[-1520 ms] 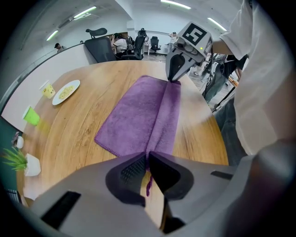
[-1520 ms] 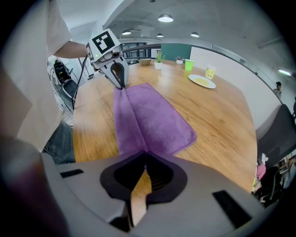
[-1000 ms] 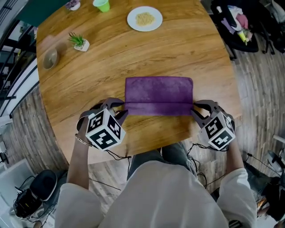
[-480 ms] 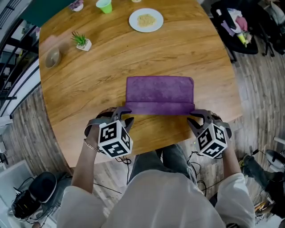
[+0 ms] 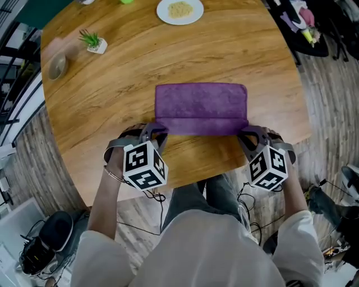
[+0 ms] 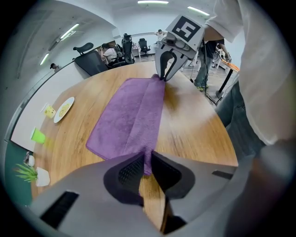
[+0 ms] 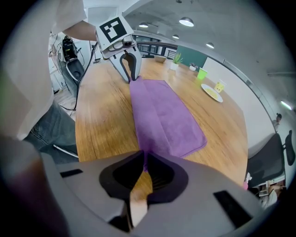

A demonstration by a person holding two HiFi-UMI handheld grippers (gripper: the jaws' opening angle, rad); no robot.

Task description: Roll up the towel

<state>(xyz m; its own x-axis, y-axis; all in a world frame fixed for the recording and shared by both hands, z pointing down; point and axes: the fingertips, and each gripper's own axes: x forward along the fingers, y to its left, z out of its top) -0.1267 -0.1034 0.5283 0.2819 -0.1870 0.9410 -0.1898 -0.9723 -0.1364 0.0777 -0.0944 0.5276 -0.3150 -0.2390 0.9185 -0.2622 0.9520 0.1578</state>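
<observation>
The purple towel [image 5: 201, 102] lies flat by the wooden table's [image 5: 129, 67] near edge, its near strip folded over. The left gripper [image 5: 159, 132] and right gripper [image 5: 247, 133] have just been closing their jaws, each now pinching one near corner of that fold

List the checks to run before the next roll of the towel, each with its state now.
1. Corner of the towel in the left gripper tongs: ok; they have just been closing, with cloth between them.
2. Other near corner in the right gripper tongs: ok; also just been closing, with cloth between them.
3. Near fold straight across: ok.
4. Table beyond the towel free for rolling: ok; plate and potted plant stand far off.
5. Grip firm enough to lift: cannot tell.
</observation>
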